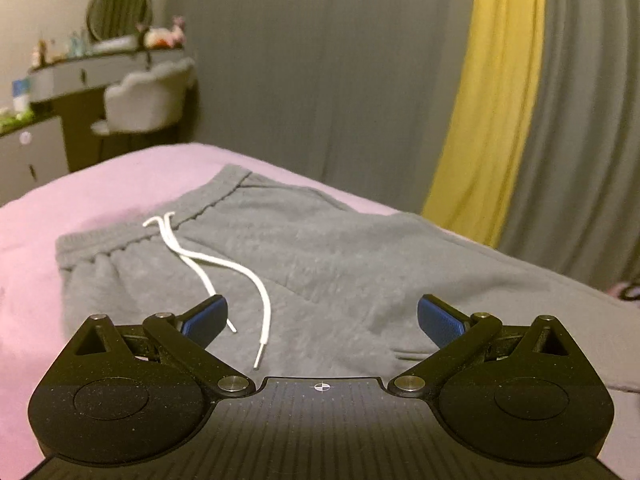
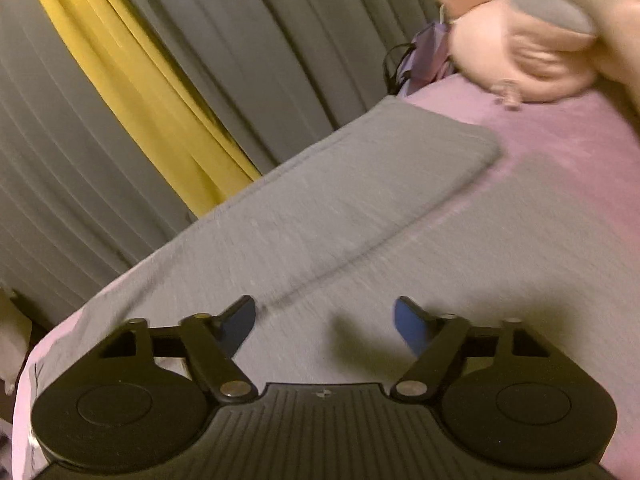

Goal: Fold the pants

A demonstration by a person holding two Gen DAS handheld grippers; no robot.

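Grey sweatpants point(image 1: 320, 256) lie flat on a pink bed point(image 1: 100, 188), waistband point(image 1: 140, 236) at the far left with a white drawstring point(image 1: 224, 268) trailing toward me. My left gripper point(image 1: 322, 320) is open and empty, hovering over the hip area near the drawstring ends. In the right wrist view the pant legs point(image 2: 340, 200) stretch away to the cuff end point(image 2: 452, 136). My right gripper point(image 2: 324, 328) is open and empty just above the legs, its shadow on the cloth.
A pink plush toy point(image 2: 520, 40) sits on the bed beyond the cuffs. Grey and yellow curtains point(image 1: 500, 100) hang behind the bed. A vanity desk with a mirror and a white chair point(image 1: 148, 100) stand at the far left.
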